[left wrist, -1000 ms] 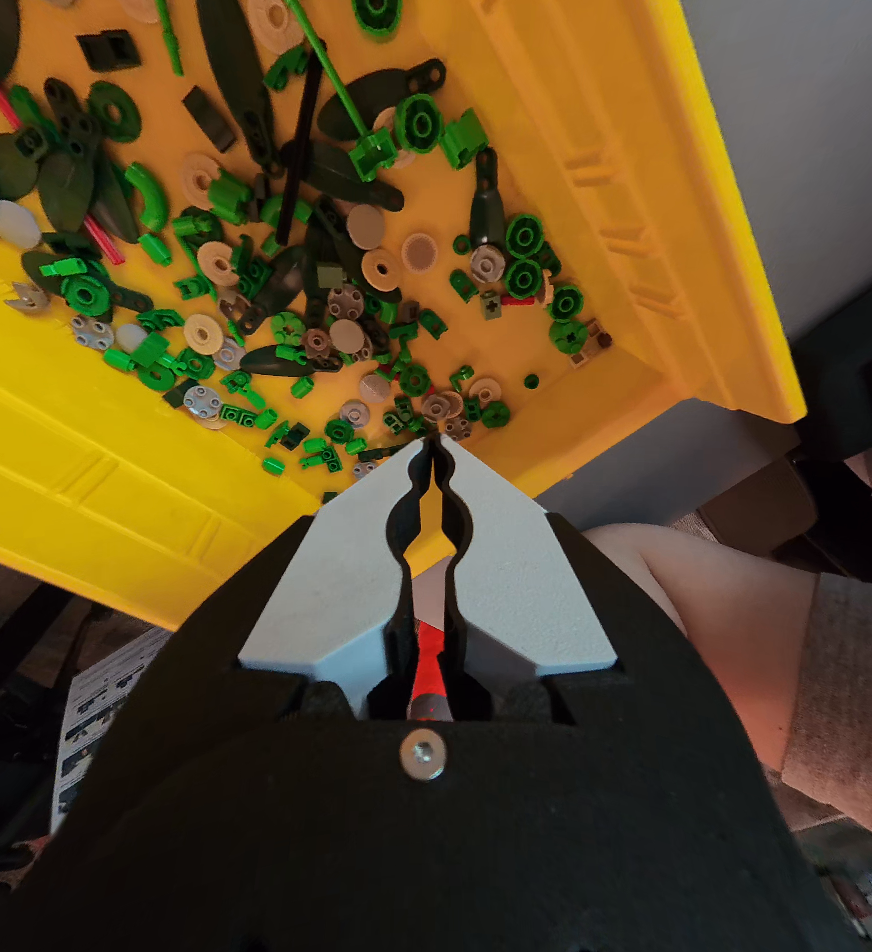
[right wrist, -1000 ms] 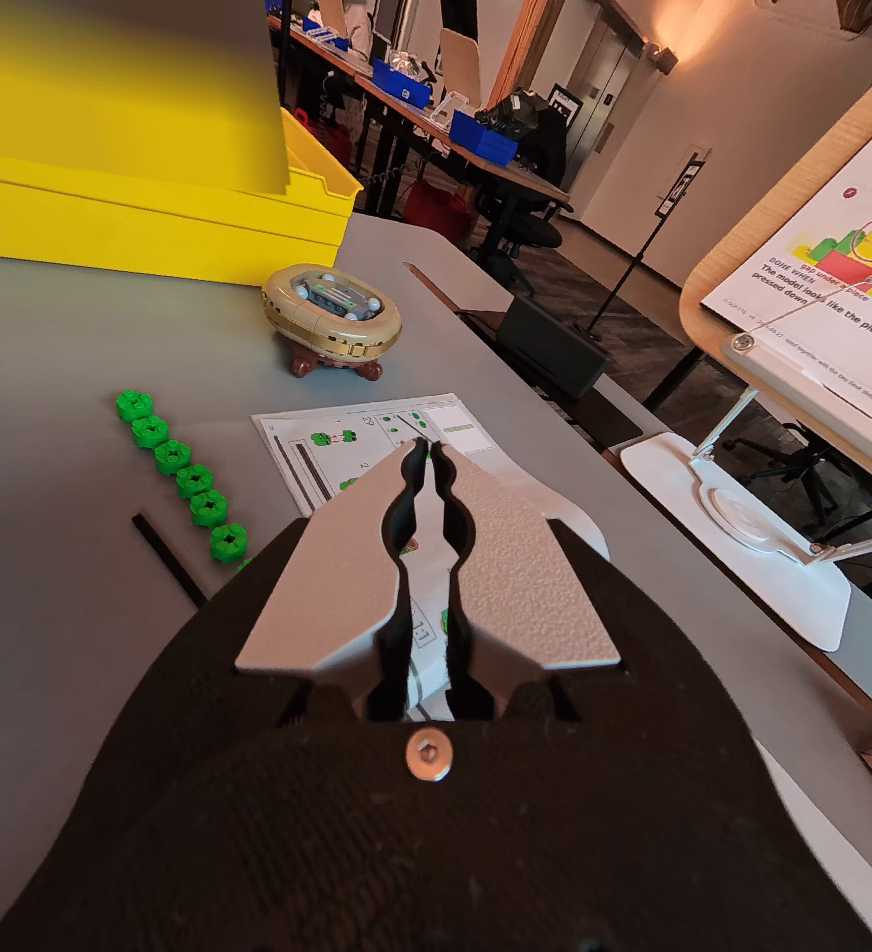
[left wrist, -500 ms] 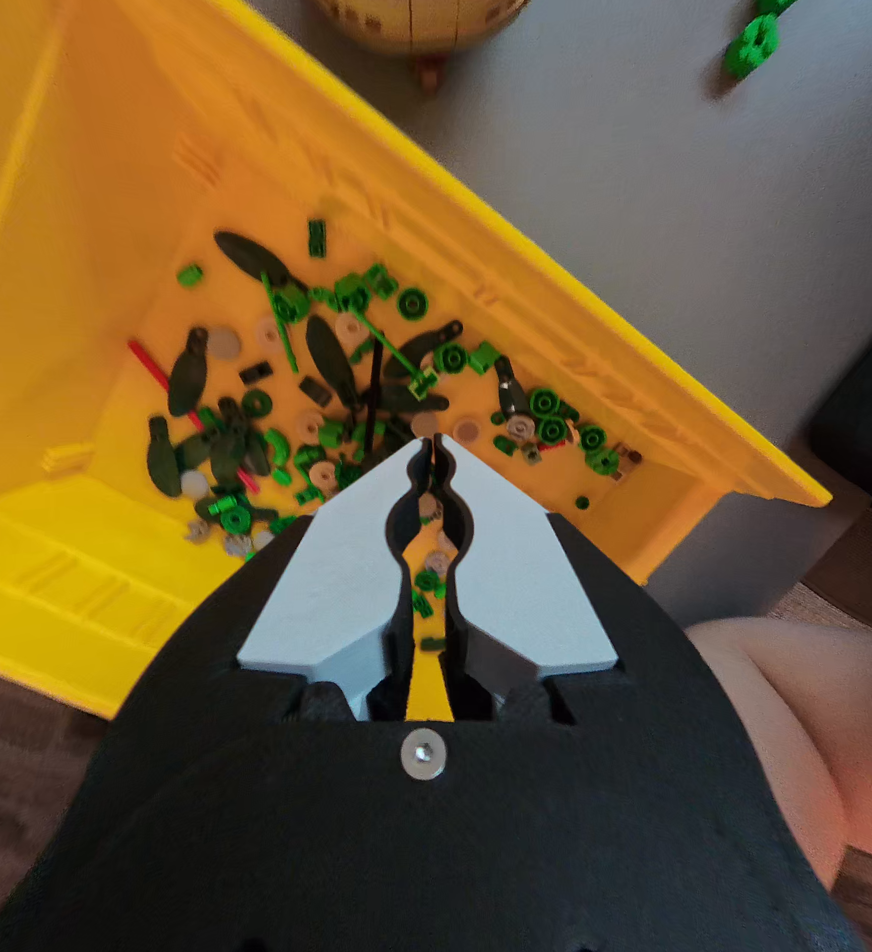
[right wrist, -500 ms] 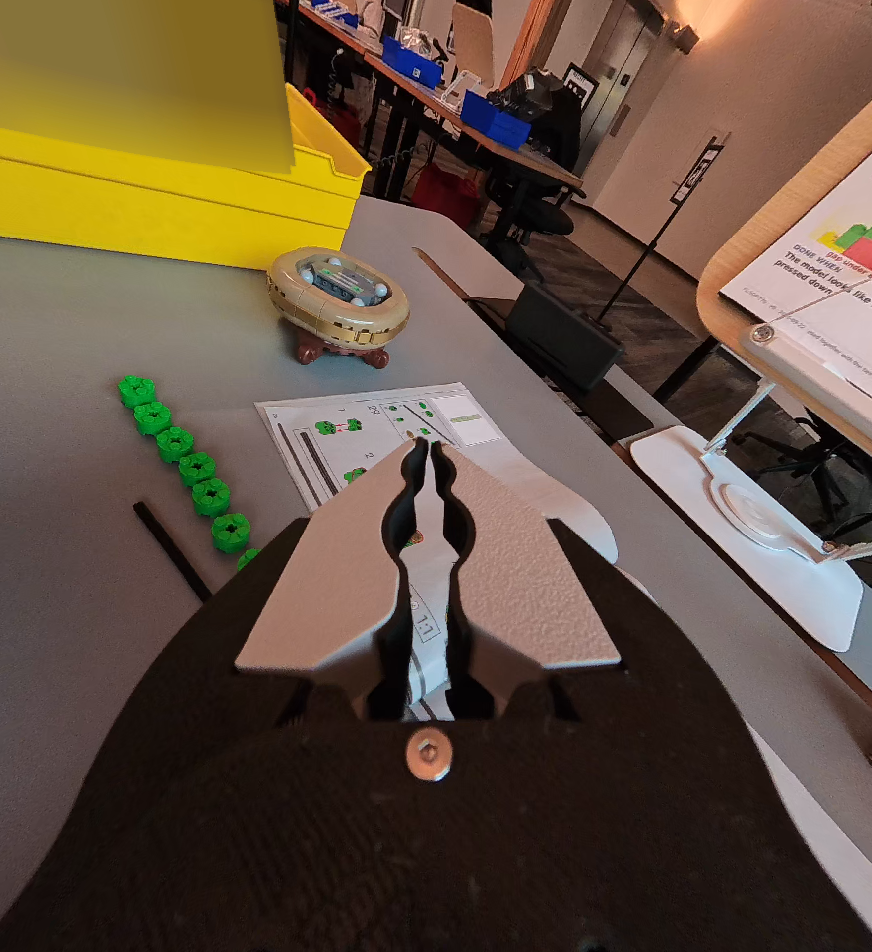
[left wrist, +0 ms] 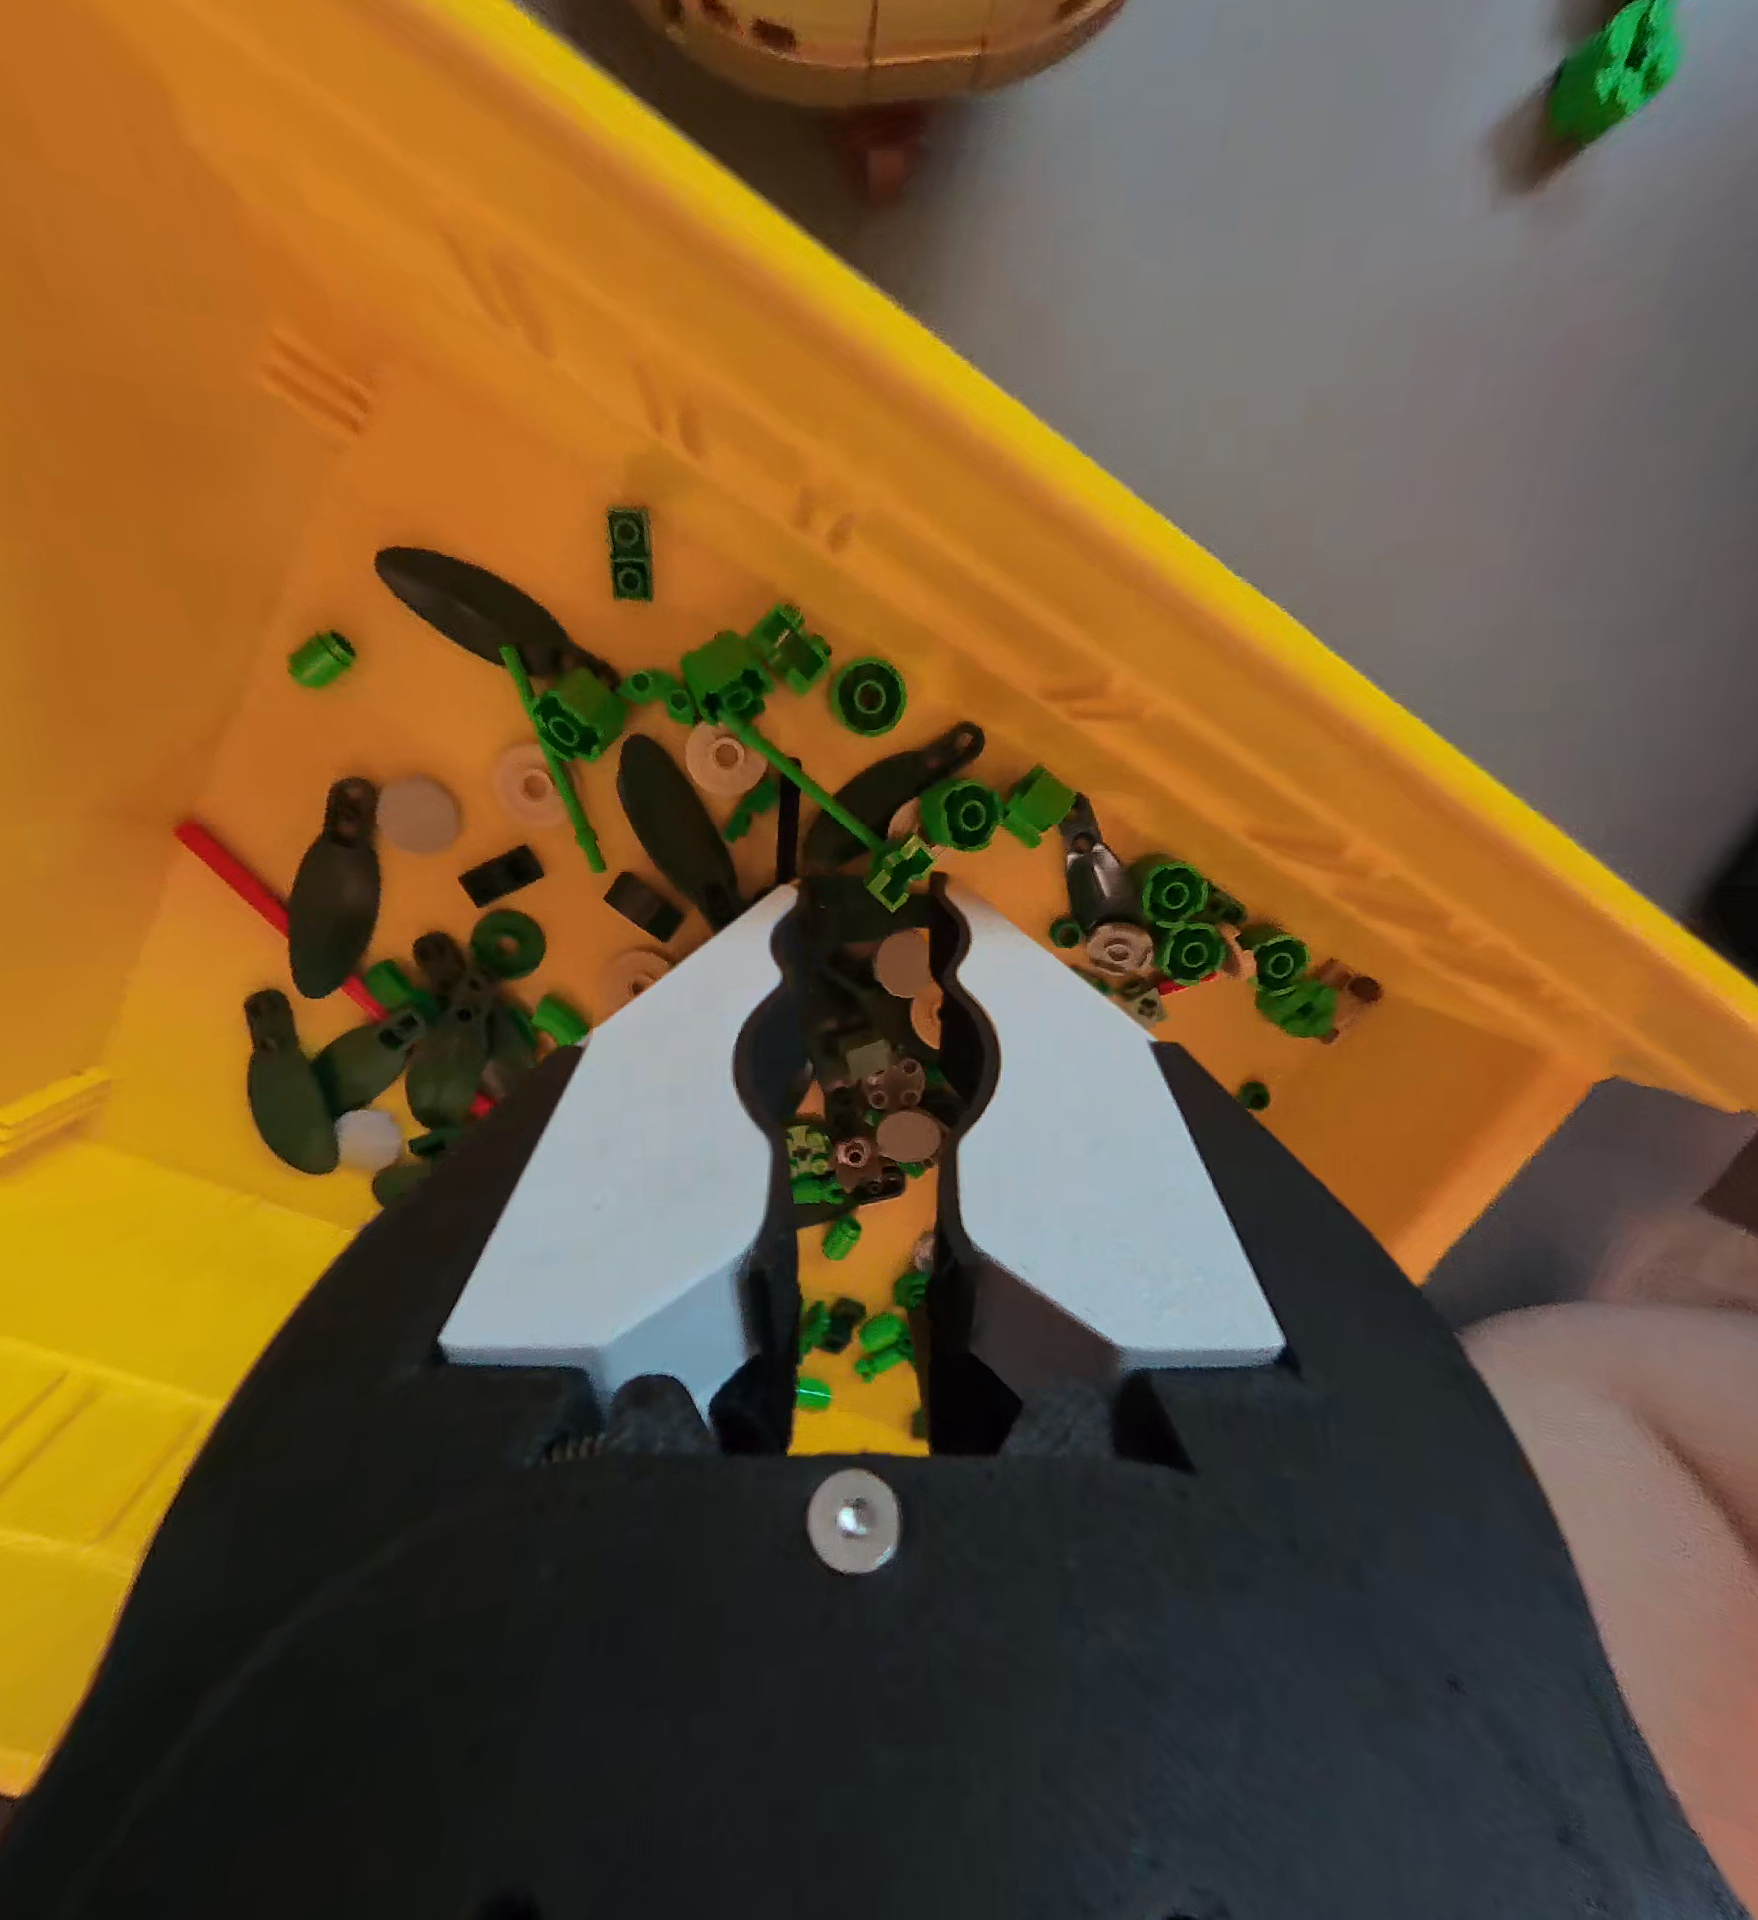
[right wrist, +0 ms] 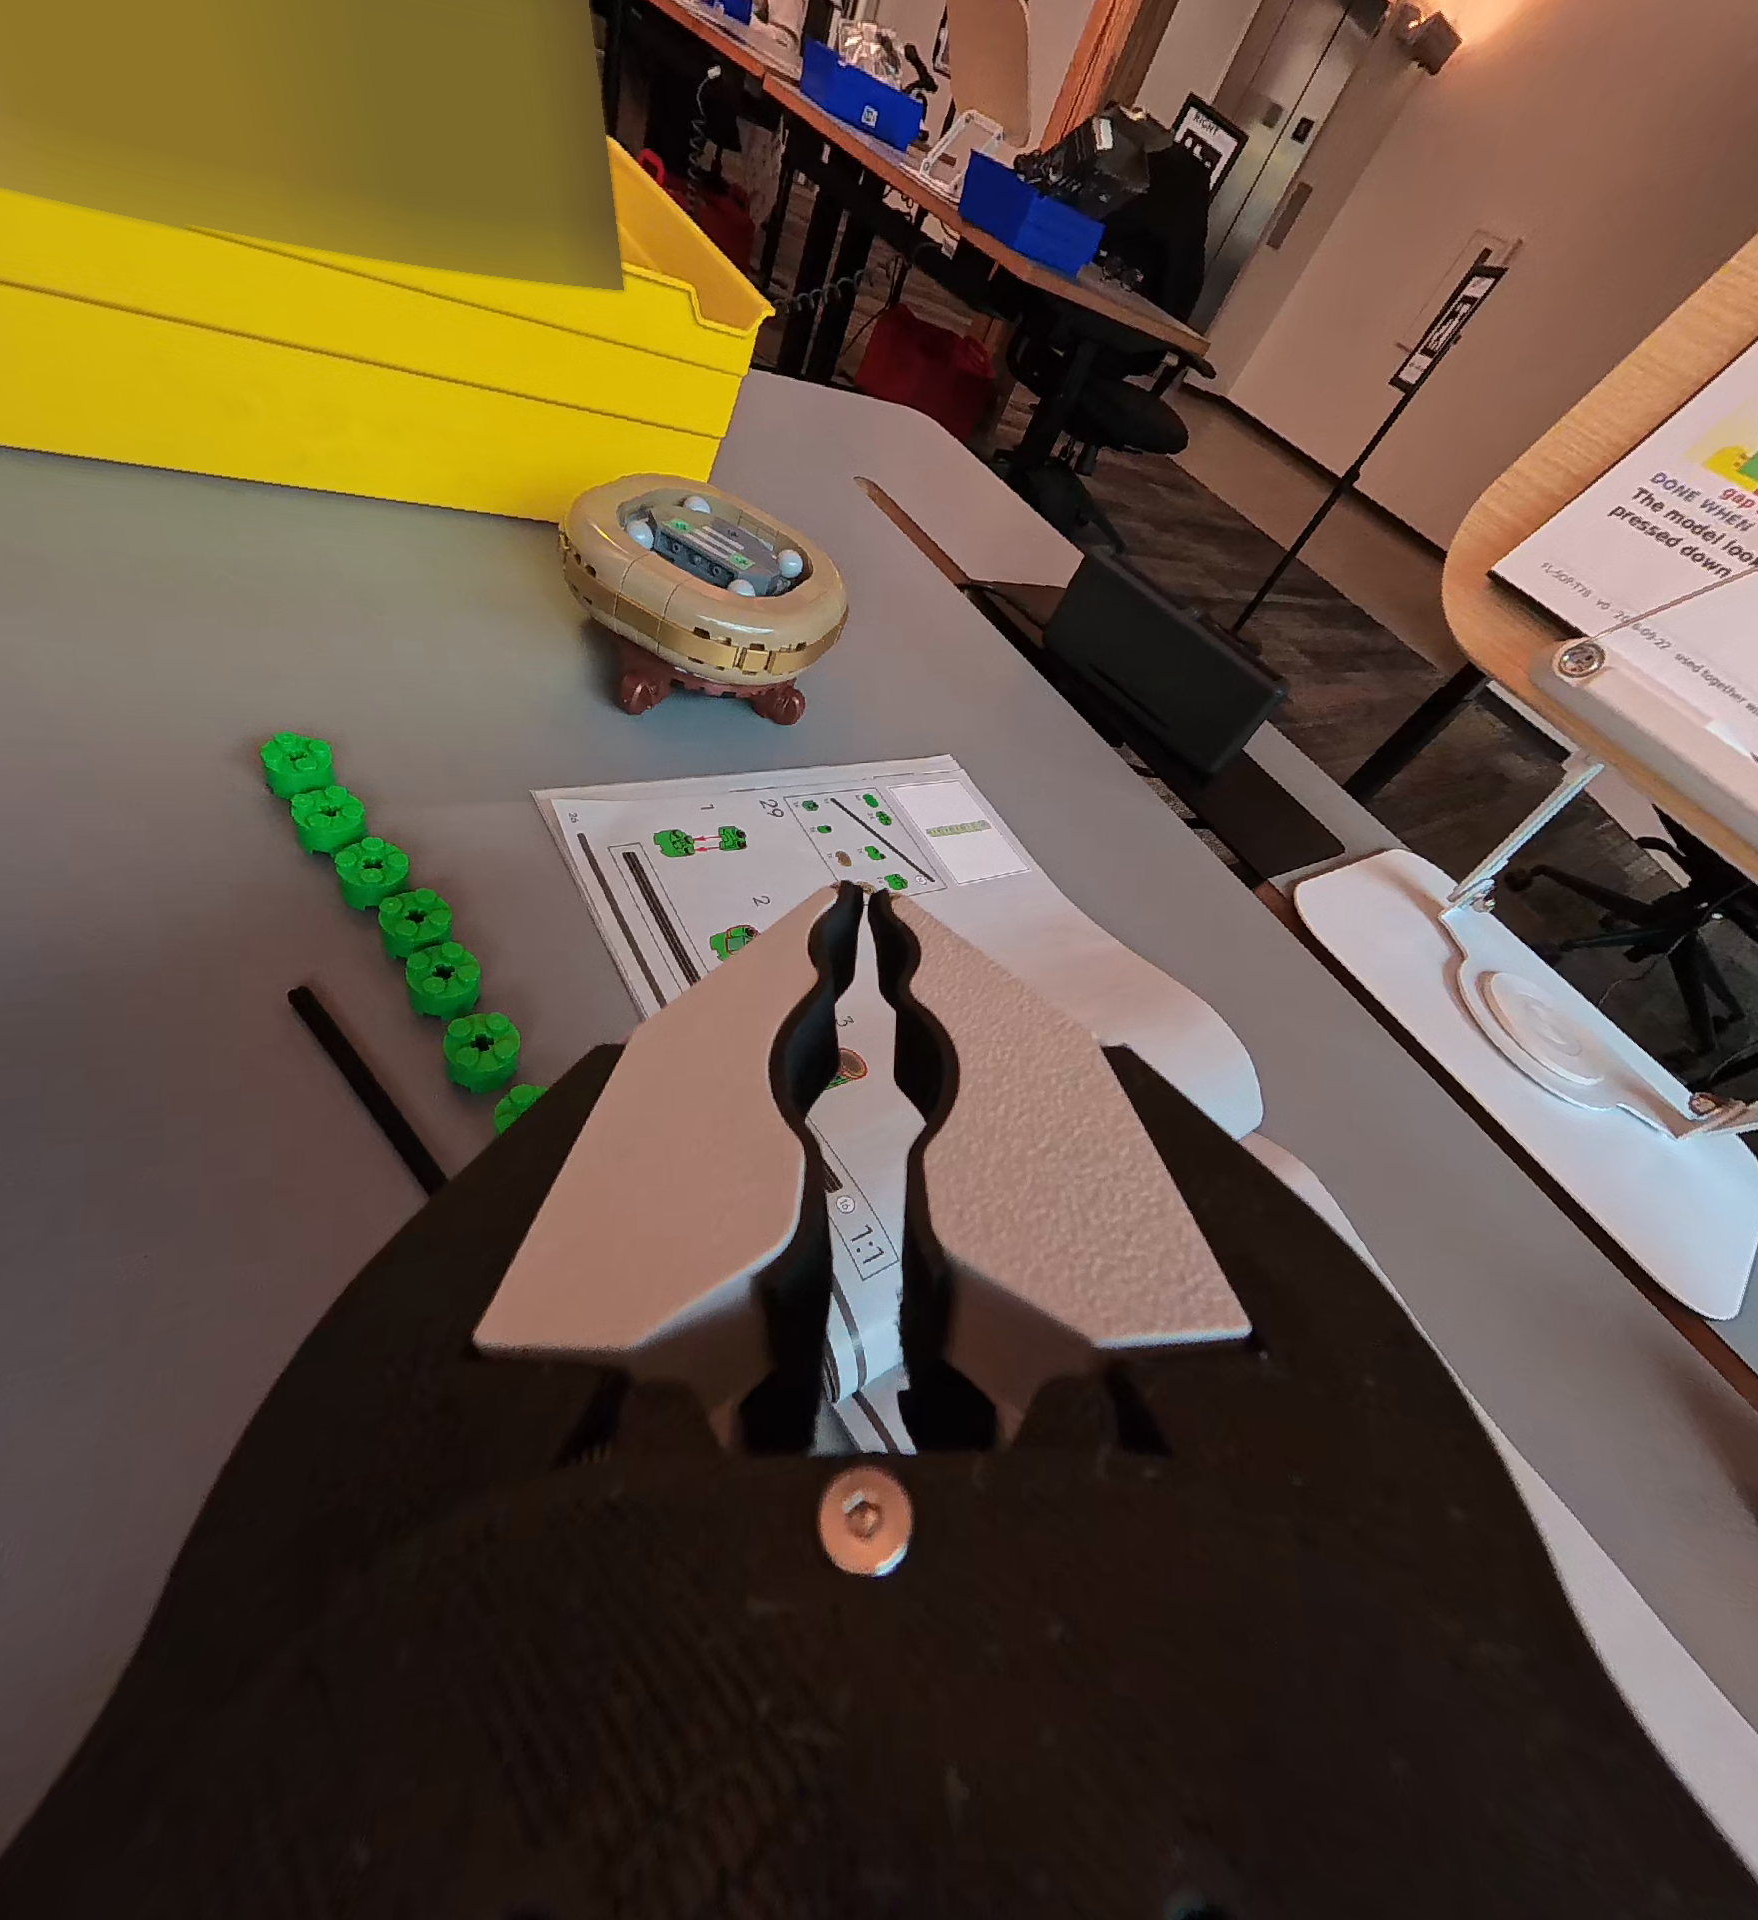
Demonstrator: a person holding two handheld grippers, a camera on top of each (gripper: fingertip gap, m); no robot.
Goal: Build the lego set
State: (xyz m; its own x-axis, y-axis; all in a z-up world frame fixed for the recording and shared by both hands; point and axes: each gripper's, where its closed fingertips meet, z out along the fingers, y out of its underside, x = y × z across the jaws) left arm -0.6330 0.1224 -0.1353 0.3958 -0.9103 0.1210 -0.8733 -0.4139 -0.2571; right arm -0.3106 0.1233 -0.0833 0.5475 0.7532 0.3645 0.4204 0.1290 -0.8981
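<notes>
My left gripper [left wrist: 870, 894] hangs over the yellow bin [left wrist: 1166, 540], jaws a little apart and empty. The bin floor holds loose pieces: green round bricks [left wrist: 1176, 914], dark green leaves [left wrist: 335, 904], tan round plates [left wrist: 418, 816] and a red rod [left wrist: 231, 868]. My right gripper [right wrist: 867, 896] is shut and empty above the instruction sheet [right wrist: 750, 831] on the grey table. A row of green round bricks [right wrist: 413, 920] and a black axle [right wrist: 366, 1091] lie left of the sheet. The tan oval pot model [right wrist: 703, 592] stands beyond it, next to the yellow bin [right wrist: 335, 353].
A white stand base [right wrist: 1540, 1049] and a wooden board with a printed sheet [right wrist: 1685, 520] are on the right. The table edge runs along the right. A person's arm [left wrist: 1633, 1507] shows at the lower right of the left wrist view. Some 35 centimetres of space lies between my two pairs of fingers. The black axle [right wrist: 366, 1091] lies some 12 centimetres from my right tips, 30 centimetres from my left tips.
My left gripper has moved in over the bin's pieces and its jaws have opened a little. My right gripper has hardly moved.
</notes>
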